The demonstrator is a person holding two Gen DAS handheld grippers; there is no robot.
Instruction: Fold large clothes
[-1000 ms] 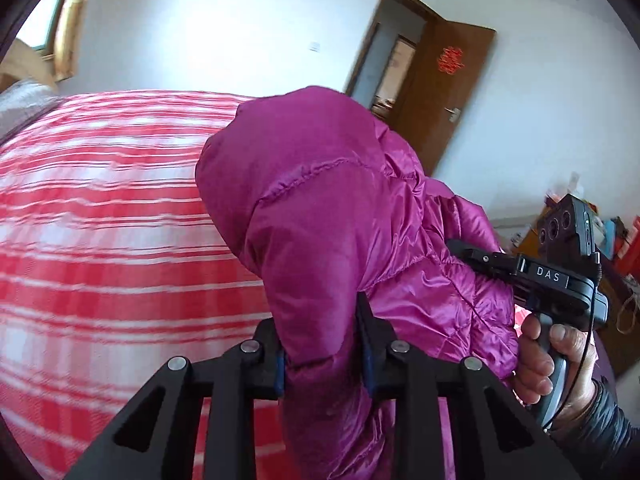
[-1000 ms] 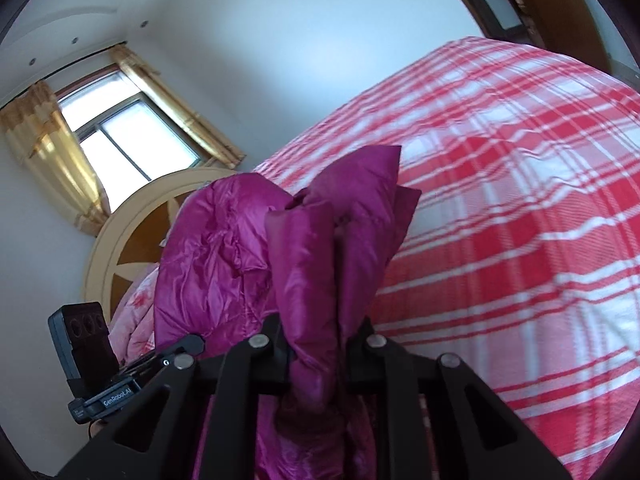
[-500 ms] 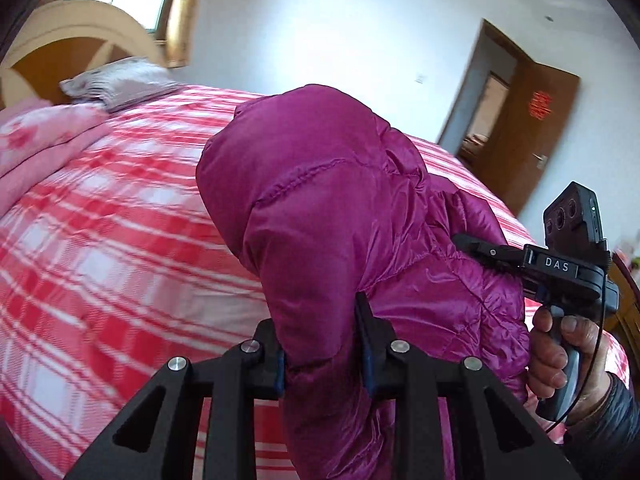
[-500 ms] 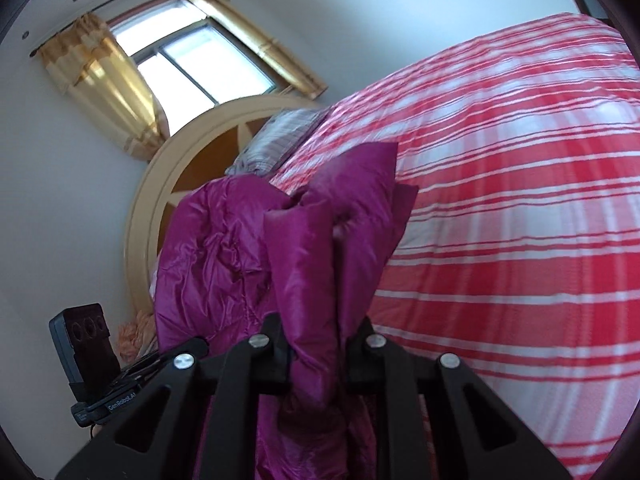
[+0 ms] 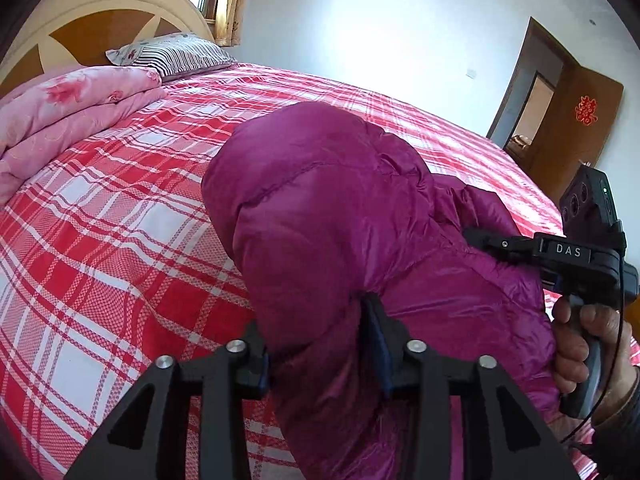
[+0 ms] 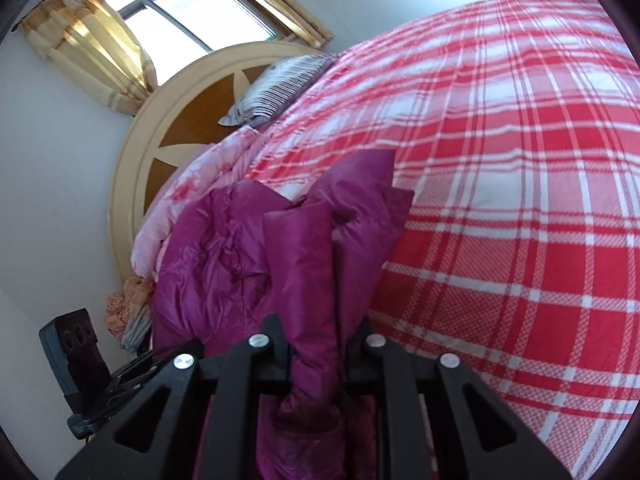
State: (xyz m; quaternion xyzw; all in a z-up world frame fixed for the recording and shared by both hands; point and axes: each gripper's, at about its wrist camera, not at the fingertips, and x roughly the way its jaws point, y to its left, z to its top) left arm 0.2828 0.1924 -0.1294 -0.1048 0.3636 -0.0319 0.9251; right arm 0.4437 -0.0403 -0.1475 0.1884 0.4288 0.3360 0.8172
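Observation:
A puffy magenta down jacket point(image 5: 340, 208) hangs bunched above the red and white plaid bed point(image 5: 120, 240). My left gripper point(image 5: 320, 344) has a thick fold of it between its jaws. Those jaws are opening, and the fabric still fills the gap and touches both pads. In the right wrist view, my right gripper point(image 6: 320, 332) is shut on another narrow fold of the jacket point(image 6: 224, 256). The right gripper point(image 5: 500, 244), held by a hand point(image 5: 580, 344), also shows at the right of the left wrist view, its fingers buried in the jacket.
A folded pink floral quilt point(image 5: 60, 112) and a striped pillow point(image 5: 172, 54) lie by the arched headboard point(image 5: 100, 20). A brown door point(image 5: 576, 128) stands open at the far right. A curtained window point(image 6: 192, 8) is above the headboard. Plaid bed surface point(image 6: 520, 200) spreads to the right.
Both grippers carried the jacket sideways and a little lower, so the headboard, pillow and quilt came into view. The left jaws stand wider apart around the fold than before.

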